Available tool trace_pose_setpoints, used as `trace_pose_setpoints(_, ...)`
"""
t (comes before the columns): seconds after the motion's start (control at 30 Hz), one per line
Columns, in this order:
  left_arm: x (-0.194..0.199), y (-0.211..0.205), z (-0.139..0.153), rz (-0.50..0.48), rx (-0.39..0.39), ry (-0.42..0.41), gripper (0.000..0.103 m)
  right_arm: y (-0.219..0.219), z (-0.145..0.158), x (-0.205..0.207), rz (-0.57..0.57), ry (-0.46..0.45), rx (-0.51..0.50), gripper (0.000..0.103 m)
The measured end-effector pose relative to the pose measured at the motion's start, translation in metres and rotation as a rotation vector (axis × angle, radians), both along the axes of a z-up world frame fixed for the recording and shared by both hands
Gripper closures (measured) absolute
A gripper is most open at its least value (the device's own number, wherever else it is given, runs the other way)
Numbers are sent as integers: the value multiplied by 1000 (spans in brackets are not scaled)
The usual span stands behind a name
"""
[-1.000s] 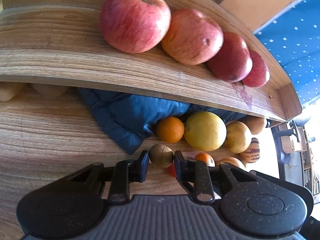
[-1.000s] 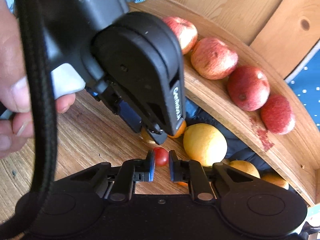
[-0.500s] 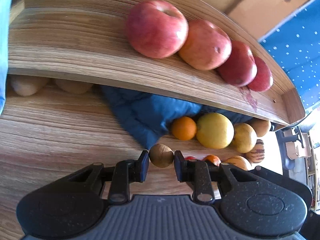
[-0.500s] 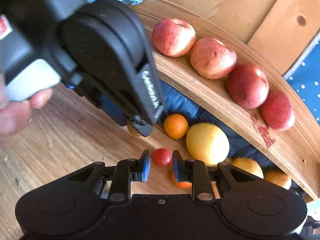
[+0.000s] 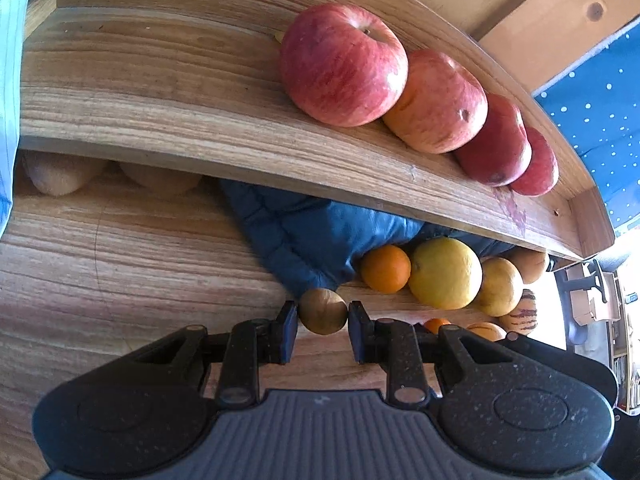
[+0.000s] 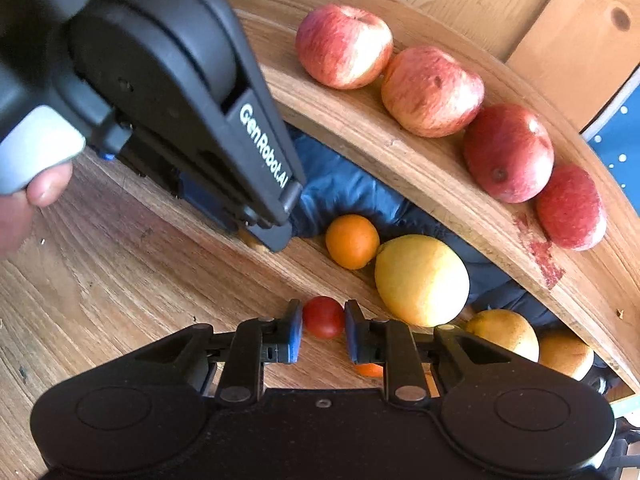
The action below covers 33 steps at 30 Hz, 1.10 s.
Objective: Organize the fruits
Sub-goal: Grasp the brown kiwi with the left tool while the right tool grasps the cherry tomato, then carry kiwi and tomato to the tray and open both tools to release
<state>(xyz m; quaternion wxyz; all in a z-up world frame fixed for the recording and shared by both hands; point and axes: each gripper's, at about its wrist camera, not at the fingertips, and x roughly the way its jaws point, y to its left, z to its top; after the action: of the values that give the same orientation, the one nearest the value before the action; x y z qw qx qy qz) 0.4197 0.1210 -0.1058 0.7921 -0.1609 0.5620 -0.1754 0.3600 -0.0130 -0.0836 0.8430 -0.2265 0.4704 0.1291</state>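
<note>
At the left edge of the left wrist view, two pale fruits (image 5: 60, 178) sit half hidden under the wooden shelf (image 5: 200, 120). In the right wrist view, a small orange fruit (image 6: 370, 369), perhaps a tangerine, shows only partly behind the right gripper (image 6: 323, 330).

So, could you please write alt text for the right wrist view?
The right gripper holds a small red tomato above a wooden table. The left gripper is at upper left; four red apples line a curved shelf.

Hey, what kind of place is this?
Probably a home room: a wooden shelf lined with apples, a wooden surface with loose citrus, and a blue padded garment.
</note>
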Motion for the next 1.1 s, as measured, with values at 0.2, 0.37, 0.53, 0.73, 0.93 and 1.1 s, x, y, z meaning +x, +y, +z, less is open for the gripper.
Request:
trace_pose_setpoints(0.2, -13, -12, 12, -25, 37, -30, 74, -4, 15, -22, -2, -77, 26, 80)
trace_pose_setpoints(0.37, -34, -41, 26, -77, 62, -65, 74, -24, 29, -53, -34, -129, 32, 80)
trace_pose_setpoints(0.53, -59, -81, 36, -154, 68, -93, 74, -60, 35, -88, -112, -154, 27, 80)
trace_pose_setpoints(0.73, -98, -136, 37, -294, 65, -91, 74, -102, 33, -138, -255, -122, 14, 80)
trace_pose_setpoints(0.93, -134, -192, 26, -410, 56, -55, 74, -148, 28, -187, -386, -90, -5, 79)
trace_pose_setpoints(1.1, -162, -226, 19, -489, 63, -31, 73, -175, 26, -218, -459, -73, -2, 79)
